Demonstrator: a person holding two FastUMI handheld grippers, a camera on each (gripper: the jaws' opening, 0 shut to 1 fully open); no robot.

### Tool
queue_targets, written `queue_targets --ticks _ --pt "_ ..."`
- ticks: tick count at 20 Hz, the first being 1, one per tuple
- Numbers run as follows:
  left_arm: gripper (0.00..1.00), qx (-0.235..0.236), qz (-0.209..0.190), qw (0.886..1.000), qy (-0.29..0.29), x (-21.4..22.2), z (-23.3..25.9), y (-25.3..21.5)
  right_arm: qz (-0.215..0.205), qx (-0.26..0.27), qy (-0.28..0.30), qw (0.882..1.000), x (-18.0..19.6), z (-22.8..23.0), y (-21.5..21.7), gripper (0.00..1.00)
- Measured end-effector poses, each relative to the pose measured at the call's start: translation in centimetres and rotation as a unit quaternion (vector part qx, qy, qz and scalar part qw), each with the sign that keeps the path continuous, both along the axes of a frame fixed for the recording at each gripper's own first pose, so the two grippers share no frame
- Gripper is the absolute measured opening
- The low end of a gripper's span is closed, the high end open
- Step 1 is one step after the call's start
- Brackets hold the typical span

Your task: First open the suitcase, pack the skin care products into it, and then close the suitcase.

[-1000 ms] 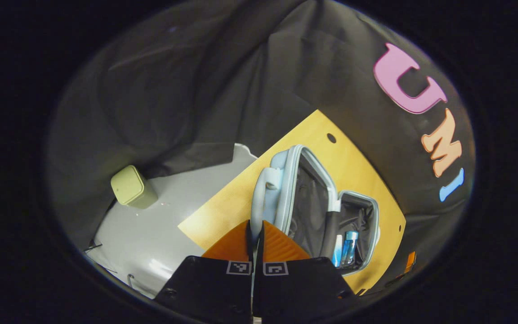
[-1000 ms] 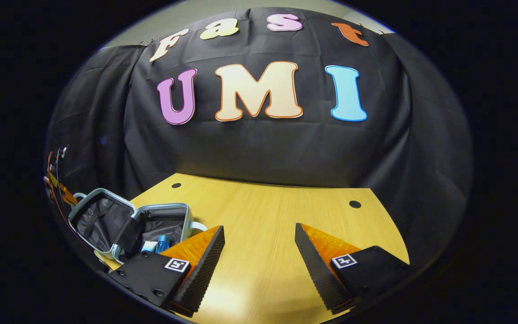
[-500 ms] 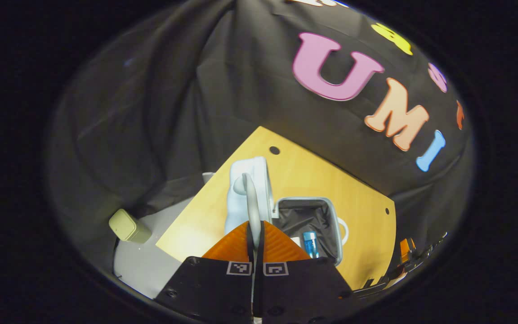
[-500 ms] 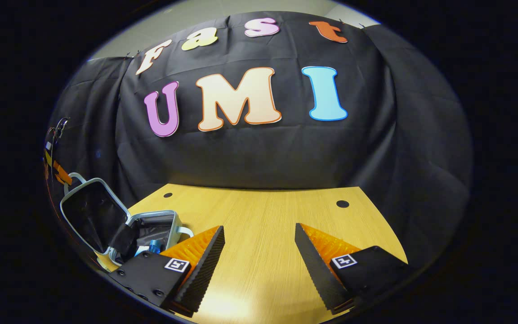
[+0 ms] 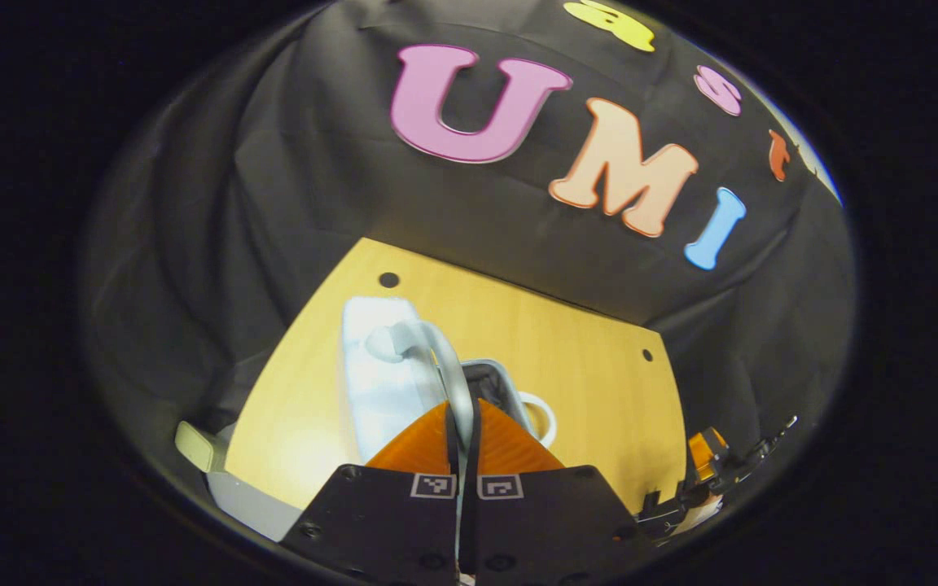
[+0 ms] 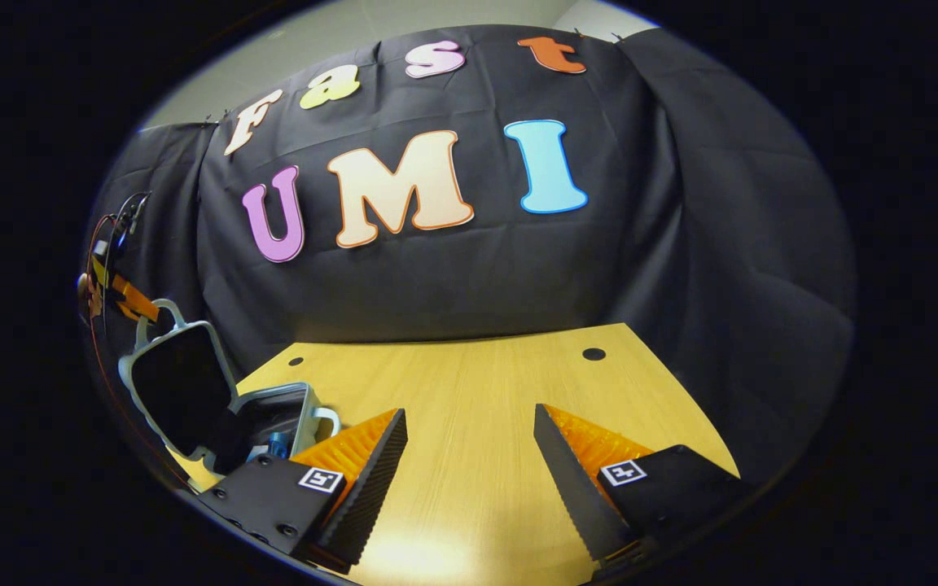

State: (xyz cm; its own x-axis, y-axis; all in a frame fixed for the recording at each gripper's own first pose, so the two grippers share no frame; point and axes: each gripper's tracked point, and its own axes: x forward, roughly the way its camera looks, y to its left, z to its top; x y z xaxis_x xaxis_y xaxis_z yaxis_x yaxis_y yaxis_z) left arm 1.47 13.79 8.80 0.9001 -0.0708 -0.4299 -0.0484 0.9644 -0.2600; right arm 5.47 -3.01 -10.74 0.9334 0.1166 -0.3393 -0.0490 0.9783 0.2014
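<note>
While the left gripper [image 5: 462,419] pinches the lid handle [image 5: 436,358], the suitcase [image 6: 216,403] stands on the table [image 6: 477,407] at its left edge, lid [image 6: 176,382] raised nearly upright. Inside, a blue bottle [image 6: 277,444] shows. Over bare tabletop, the right gripper [image 6: 469,456] hovers with fingers spread.

The suitcase [image 5: 379,366] is seen as pale blue-grey outside, with a handle [image 5: 436,358] of the same tone; its lining [image 6: 180,391] is shown black. A blue-capped bottle [image 6: 277,443] is glimpsed inside. The table [image 6: 469,423] is coloured in light yellow wood grain. A pale olive box [image 5: 192,445] is noted at the edge.
</note>
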Motion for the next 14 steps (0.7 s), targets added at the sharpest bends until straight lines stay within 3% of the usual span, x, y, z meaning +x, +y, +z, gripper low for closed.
queue_targets --ticks 6,14 --pt "0.00 -0.006 -0.070 0.997 0.032 5.8 -3.4 -8.5 -0.021 -0.002 0.009 1.000 -1.9 -0.4 -2.8 0.98" --pt "0.00 -0.003 -0.115 0.987 0.110 11.1 -11.1 -15.0 -0.049 -0.005 0.020 0.999 -3.1 -1.1 -4.0 0.98"
